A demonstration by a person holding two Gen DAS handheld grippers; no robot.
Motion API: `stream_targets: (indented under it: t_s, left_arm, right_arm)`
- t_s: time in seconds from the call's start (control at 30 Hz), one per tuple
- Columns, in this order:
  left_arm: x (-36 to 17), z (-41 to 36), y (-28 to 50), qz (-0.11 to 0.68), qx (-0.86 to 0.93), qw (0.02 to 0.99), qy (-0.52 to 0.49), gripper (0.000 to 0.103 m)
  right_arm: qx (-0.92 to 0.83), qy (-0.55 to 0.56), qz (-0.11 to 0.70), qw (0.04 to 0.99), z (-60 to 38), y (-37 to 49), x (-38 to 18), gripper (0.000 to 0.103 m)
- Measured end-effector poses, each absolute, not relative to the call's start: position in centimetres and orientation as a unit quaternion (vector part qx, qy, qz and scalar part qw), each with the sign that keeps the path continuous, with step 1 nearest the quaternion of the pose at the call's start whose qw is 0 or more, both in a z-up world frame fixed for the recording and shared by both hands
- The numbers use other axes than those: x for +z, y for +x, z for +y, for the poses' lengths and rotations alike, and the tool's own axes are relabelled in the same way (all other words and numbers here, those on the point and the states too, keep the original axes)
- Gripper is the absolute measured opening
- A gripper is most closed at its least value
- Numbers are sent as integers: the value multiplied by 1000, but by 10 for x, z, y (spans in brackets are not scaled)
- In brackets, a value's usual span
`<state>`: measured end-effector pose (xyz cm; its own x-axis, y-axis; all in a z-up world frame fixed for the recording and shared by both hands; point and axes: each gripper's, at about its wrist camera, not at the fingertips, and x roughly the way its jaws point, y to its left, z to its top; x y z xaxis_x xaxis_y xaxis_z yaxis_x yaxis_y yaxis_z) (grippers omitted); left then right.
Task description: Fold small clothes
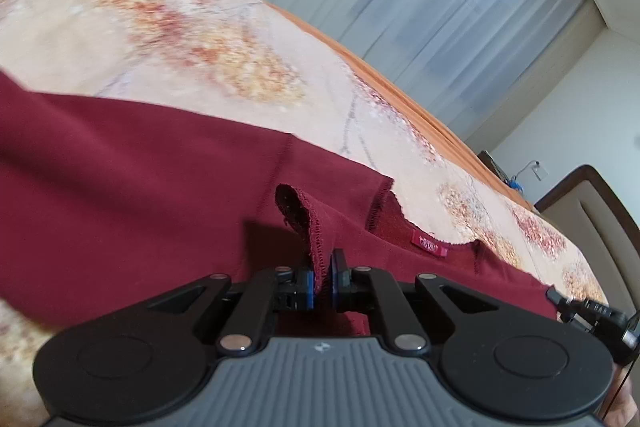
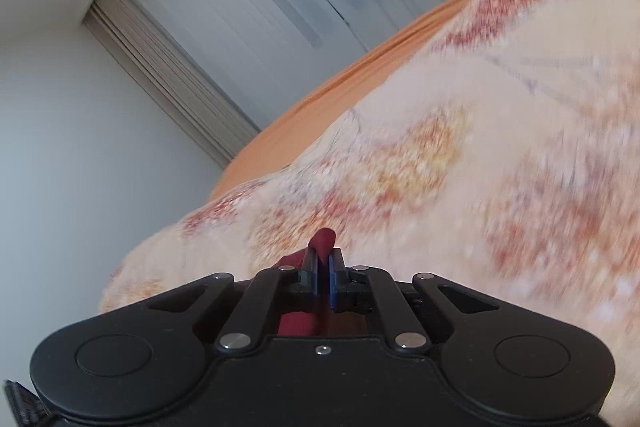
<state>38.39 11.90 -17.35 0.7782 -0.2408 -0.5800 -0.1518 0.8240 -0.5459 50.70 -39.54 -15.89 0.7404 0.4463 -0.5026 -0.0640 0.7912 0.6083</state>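
Note:
A dark red garment [image 1: 140, 163] lies spread on a bed with a floral cover [image 1: 120, 27]. Its neck label [image 1: 429, 243] shows to the right. My left gripper [image 1: 325, 269] is shut on a stitched edge of the garment, and a flap of that edge stands up just beyond the blue pads. In the right wrist view my right gripper [image 2: 323, 265] is shut on a small fold of the same dark red garment [image 2: 323, 241], which pokes out past the fingertips. More red cloth shows under its jaws. The rest of the garment is hidden in that view.
The floral bed cover [image 2: 460, 167] has an orange sheet [image 1: 400, 83] along its far edge. Pale curtains [image 1: 440, 7] and a white wall stand behind the bed. A headboard [image 1: 592, 203] is at the right, and a black cable plug [image 1: 576, 307] sits by the left gripper.

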Motion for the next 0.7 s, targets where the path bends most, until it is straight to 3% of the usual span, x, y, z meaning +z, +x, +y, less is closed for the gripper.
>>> stream_targets:
  t_s: [0.1, 0.27, 0.33, 0.6, 0.7]
  left_arm:
    - [-182, 116, 399, 350, -2, 890, -293, 7]
    - [-192, 115, 404, 364, 4, 888, -281, 7]
    - [-191, 116, 403, 364, 1, 888, -281, 7]
    - [-191, 120, 402, 364, 0, 885, -290, 8]
    - [-188, 117, 401, 365, -3, 888, -279, 8]
  right_arm:
    - [126, 222, 372, 892, -379, 519, -165, 5]
    - [134, 261, 408, 865, -386, 501, -188, 42]
    - [155, 268, 407, 860, -390, 480, -186, 48]
    - [193, 292, 430, 832, -390, 441, -197, 45]
    - [203, 298, 435, 825, -390, 442, -198, 26]
